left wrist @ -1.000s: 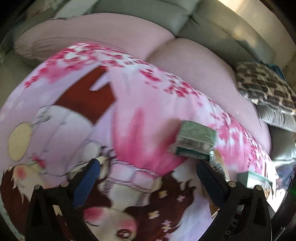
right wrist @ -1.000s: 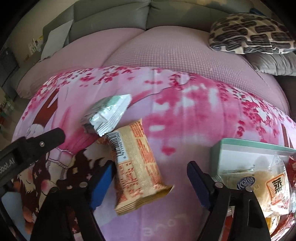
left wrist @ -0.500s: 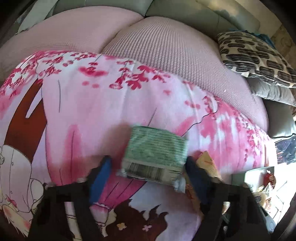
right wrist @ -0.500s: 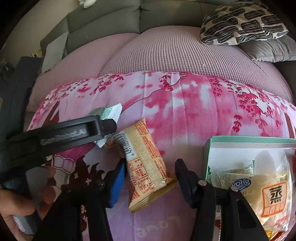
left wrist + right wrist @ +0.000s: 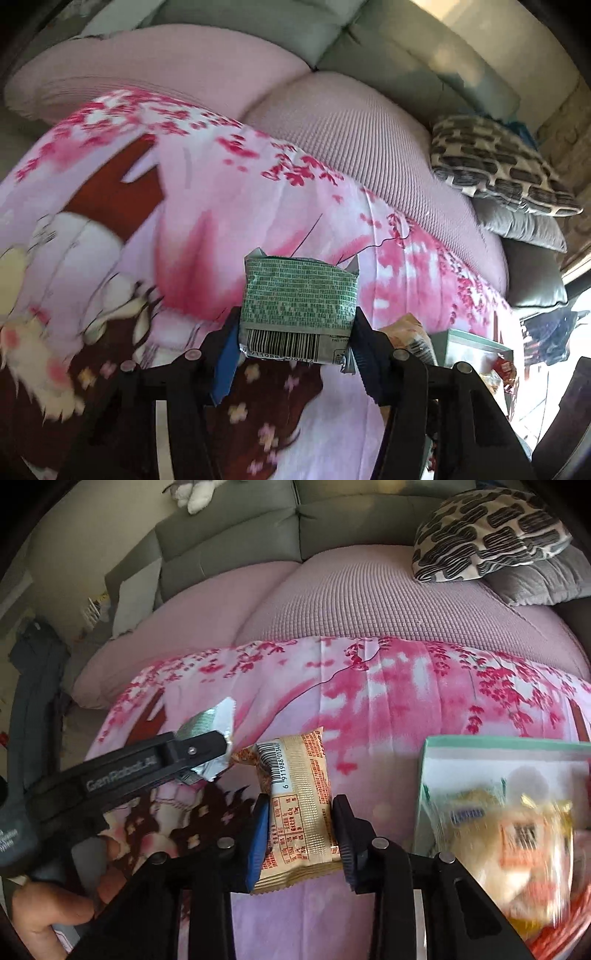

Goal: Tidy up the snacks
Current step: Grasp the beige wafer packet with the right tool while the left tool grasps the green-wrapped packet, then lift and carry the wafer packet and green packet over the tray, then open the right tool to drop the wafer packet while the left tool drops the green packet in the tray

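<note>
On pink cherry-blossom blanket, over mauve sofa cushions, patterned pillow

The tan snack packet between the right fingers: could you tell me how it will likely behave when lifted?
The tan snack packet looks like thin crinkly film, so probably light and slightly slippery. Its flat sealed ends may flop, and the contents could crush under a hard squeeze.

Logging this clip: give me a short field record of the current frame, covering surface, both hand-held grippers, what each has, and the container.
surface: pink printed blanket over a sofa
left hand-held gripper: shut on green snack packet, lifted off the blanket
right hand-held gripper: fingers around beige snack packet; grip unclear
container: box at right, holding other snacks
extras: patterned cushion
</note>
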A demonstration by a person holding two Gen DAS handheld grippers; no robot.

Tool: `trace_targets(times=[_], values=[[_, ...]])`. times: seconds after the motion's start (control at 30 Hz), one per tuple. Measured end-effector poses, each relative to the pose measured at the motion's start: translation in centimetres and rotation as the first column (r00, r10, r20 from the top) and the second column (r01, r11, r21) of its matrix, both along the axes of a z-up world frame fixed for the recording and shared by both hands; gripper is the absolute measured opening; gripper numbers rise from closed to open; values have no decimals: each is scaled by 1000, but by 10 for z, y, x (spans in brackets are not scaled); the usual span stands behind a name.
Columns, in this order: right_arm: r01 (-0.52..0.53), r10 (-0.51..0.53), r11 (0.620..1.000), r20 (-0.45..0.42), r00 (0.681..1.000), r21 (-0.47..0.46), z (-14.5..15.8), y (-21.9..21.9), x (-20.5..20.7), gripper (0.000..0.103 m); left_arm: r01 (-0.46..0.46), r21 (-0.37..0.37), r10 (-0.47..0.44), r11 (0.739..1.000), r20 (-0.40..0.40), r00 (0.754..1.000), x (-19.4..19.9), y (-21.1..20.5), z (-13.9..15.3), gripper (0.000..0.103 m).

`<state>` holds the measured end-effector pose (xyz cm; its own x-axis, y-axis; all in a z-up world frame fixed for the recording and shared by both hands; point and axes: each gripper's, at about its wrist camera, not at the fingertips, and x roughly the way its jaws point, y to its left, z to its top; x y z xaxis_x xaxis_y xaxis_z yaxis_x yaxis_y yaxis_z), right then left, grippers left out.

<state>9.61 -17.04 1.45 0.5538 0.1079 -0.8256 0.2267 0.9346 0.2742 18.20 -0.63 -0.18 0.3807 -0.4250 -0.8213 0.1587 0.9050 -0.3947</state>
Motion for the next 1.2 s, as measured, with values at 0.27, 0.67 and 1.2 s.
trace_targets(times=[0.27,0.67,1.2], values=[[69,-72,997,76,995,47,31,-6,-56,36,18,3,-18,1000,88,996,-52,-1,32,57],[408,-403,912,106,909,-36,51,-81,-168,36,366,19,-366,930,131,922,-135,-110,43,57],[408,-412,911,-58,909,-63,1,-90,-174,36,418,54,-417,907,-26,908,-146,-139,1,63]])
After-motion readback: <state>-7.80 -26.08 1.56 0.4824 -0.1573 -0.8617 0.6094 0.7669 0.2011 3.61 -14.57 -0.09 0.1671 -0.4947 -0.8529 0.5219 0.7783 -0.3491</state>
